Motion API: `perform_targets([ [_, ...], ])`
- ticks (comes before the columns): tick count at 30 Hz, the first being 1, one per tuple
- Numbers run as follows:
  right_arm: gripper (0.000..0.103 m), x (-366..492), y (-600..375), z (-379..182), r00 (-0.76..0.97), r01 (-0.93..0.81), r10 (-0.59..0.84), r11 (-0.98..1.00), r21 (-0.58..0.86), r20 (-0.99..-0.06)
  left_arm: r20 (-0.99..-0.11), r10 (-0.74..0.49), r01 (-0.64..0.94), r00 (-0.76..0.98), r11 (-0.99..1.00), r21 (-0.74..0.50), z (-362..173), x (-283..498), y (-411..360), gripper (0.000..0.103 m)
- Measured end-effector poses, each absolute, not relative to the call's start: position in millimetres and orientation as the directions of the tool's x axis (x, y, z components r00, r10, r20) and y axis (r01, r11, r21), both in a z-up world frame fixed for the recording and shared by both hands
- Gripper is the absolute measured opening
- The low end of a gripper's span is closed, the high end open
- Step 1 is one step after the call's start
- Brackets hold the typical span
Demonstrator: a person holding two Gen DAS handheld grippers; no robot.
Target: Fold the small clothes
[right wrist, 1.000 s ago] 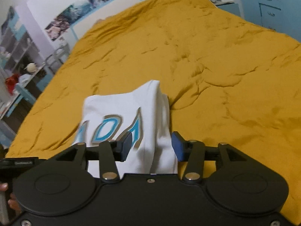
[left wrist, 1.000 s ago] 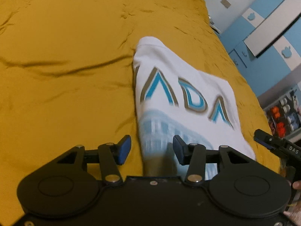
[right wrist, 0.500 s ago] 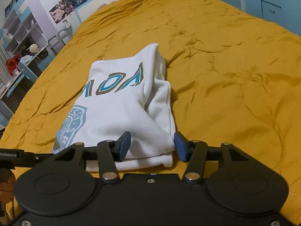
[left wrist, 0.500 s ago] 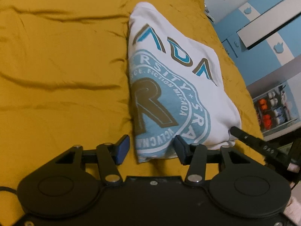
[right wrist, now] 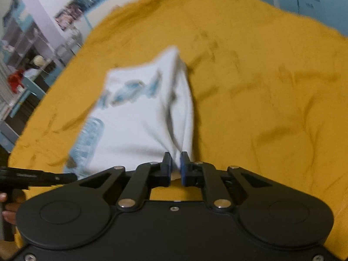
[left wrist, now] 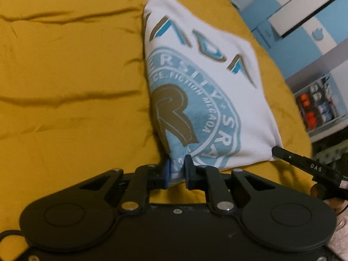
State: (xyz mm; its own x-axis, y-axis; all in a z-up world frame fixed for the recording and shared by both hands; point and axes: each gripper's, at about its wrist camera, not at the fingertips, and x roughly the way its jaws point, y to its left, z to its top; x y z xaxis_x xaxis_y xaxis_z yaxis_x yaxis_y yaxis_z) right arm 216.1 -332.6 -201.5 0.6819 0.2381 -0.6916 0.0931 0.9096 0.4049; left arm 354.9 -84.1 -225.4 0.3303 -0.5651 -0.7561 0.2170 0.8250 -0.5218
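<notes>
A folded white shirt (left wrist: 202, 91) with a blue round emblem and brown letters lies on the mustard bedspread (left wrist: 65, 87). My left gripper (left wrist: 176, 167) is closing its jaws on the shirt's near left corner, and the cloth is pinched between the blue pads. In the right wrist view the same white shirt (right wrist: 141, 117) looks blurred. My right gripper (right wrist: 175, 165) is shut on its near right corner. The right gripper's tip also shows in the left wrist view, at the shirt's other near corner. Both near corners are drawn up into folds.
The mustard bedspread (right wrist: 261, 87) fills most of both views. A blue and white wardrobe (left wrist: 304, 21) and shelves with small items (left wrist: 322, 108) stand past the bed's right edge. Shelving and a desk (right wrist: 26, 65) stand beyond its left side. A hand (right wrist: 8, 206) holds the left gripper's handle.
Both grippers came down to the shirt's near edge and closed from open onto its two near corners. The near edge now bunches up between the pads.
</notes>
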Motion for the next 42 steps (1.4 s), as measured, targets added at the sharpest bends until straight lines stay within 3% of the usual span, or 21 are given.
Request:
perform_targets([
  [3, 0.007, 212.8, -333.0, -202.7, 0.695, 0.093, 0.236, 0.907, 0.411, -0.679, -0.740, -0.592, 0.201, 0.319, 0.805, -0.558, -227.0, 356.2, -77.5, 0.019],
  [4, 0.012, 212.9, -333.1, -199.1, 0.691, 0.082, 0.243, 0.909, 0.408, -0.680, -0.738, -0.595, 0.205, 0.318, 0.804, -0.559, -222.8, 355.4, -75.1, 0.019],
  [5, 0.018, 213.6, -333.3, -193.8, 0.689, 0.073, 0.249, 0.910, 0.407, -0.681, -0.739, -0.591, 0.211, 0.324, 0.807, -0.552, -217.5, 355.3, -73.6, 0.020],
  [8, 0.049, 217.4, -342.0, -174.7, 0.739, 0.040, 0.252, 0.910, 0.414, -0.625, -0.739, -0.551, 0.233, 0.387, 0.834, -0.500, -197.9, 360.1, -69.7, 0.032],
  [9, 0.051, 222.1, -343.9, -168.1, 0.760, 0.027, 0.250, 0.910, 0.413, -0.600, -0.734, -0.541, 0.237, 0.410, 0.841, -0.487, -191.7, 364.6, -68.4, 0.045],
  [10, 0.051, 230.3, -345.1, -162.3, 0.775, 0.012, 0.250, 0.913, 0.408, -0.581, -0.727, -0.529, 0.234, 0.437, 0.848, -0.476, -186.8, 370.8, -67.1, 0.053],
  [17, 0.052, 320.6, -343.8, -158.4, 0.831, -0.021, 0.222, 0.928, 0.371, -0.510, -0.675, -0.498, 0.152, 0.544, 0.850, -0.504, -180.5, 451.3, -66.6, 0.058],
  [25, 0.053, 400.5, -345.0, -183.8, 0.808, 0.027, 0.225, 0.909, 0.415, -0.544, -0.642, -0.496, 0.012, 0.584, 0.796, -0.605, -207.0, 541.1, -76.5, 0.072],
  [30, 0.053, 419.8, -341.3, -193.4, 0.794, 0.022, 0.242, 0.906, 0.424, -0.558, -0.627, -0.528, -0.093, 0.572, 0.718, -0.690, -233.6, 572.3, -74.8, 0.074],
  [32, 0.053, 424.5, -339.5, -195.6, 0.791, 0.010, 0.246, 0.910, 0.414, -0.560, -0.604, -0.551, -0.079, 0.577, 0.698, -0.712, -237.5, 578.3, -76.8, 0.071],
  [33, 0.050, 426.0, -338.4, -196.3, 0.788, 0.001, 0.250, 0.913, 0.408, -0.562, -0.594, -0.563, -0.054, 0.574, 0.698, -0.714, -237.1, 579.3, -78.7, 0.045],
  [34, 0.035, 426.3, -336.7, -195.9, 0.790, -0.006, 0.251, 0.915, 0.402, -0.560, -0.580, -0.587, -0.018, 0.565, 0.693, -0.720, -237.4, 581.9, -82.3, 0.009],
  [37, 0.015, 429.7, -336.9, -191.0, 0.798, -0.033, 0.254, 0.924, 0.382, -0.546, -0.565, -0.584, 0.005, 0.583, 0.698, -0.716, -238.0, 581.4, -82.5, 0.004],
  [40, 0.011, 434.0, -342.9, -192.2, 0.815, -0.012, 0.237, 0.920, 0.393, -0.529, -0.555, -0.539, 0.024, 0.634, 0.730, -0.683, -238.8, 580.1, -79.9, 0.004],
  [42, 0.011, 444.1, -344.5, -204.8, 0.792, 0.009, 0.226, 0.925, 0.380, -0.567, -0.615, -0.514, -0.009, 0.597, 0.763, -0.647, -250.6, 587.6, -84.3, 0.006],
])
